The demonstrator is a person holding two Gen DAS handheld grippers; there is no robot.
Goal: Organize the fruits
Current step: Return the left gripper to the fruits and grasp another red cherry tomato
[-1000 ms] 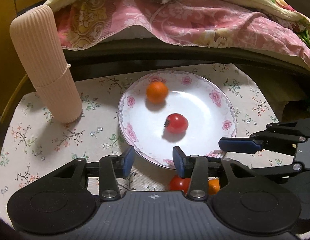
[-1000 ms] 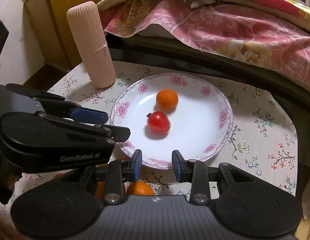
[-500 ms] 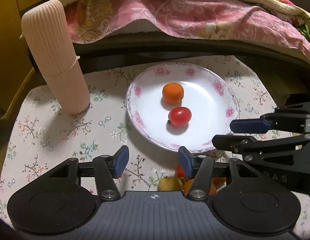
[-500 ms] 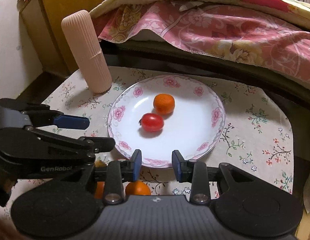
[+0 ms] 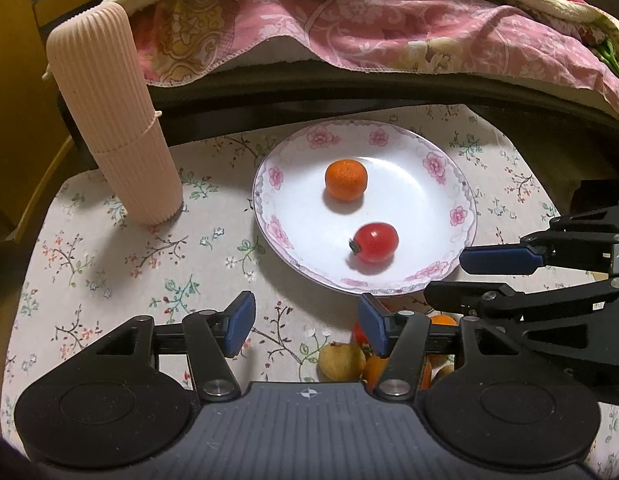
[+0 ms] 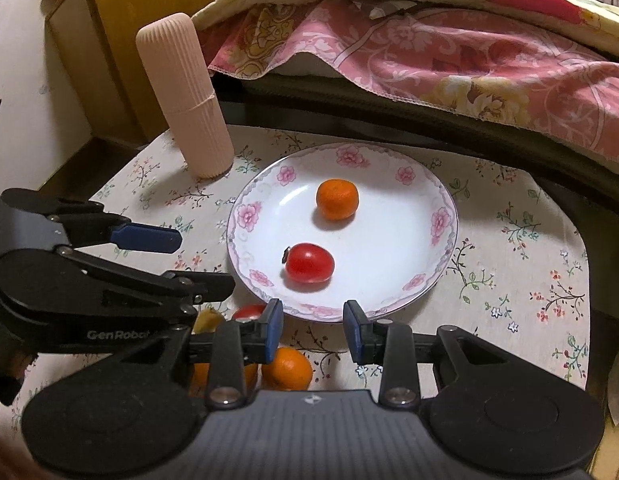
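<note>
A white plate with pink flowers (image 5: pixel 449 184) (image 6: pixel 409 264) holds a small orange (image 5: pixel 345 179) (image 6: pixel 337 200) and a red tomato (image 5: pixel 375 242) (image 6: pixel 310 263). Loose fruit lies on the cloth in front of the plate: a yellowish fruit (image 5: pixel 341 360), a red tomato (image 6: pixel 247 312) and an orange (image 6: pixel 288 368), partly hidden by the fingers. My left gripper (image 5: pixel 305 322) is open and empty, near the plate's front-left rim. My right gripper (image 6: pixel 312 330) is open and empty, at the plate's front rim.
A tall ribbed pink cylinder (image 5: pixel 109 120) (image 6: pixel 185 96) stands at the back left of the floral tablecloth (image 5: pixel 109 264). A pink floral quilt (image 5: pixel 389 28) hangs over a dark ledge behind the table. A wooden cabinet (image 6: pixel 121 40) stands at the far left.
Both grippers have pulled back from the plate and risen. The tomato on the plate has rolled a little. More loose fruit shows in front of the plate.
</note>
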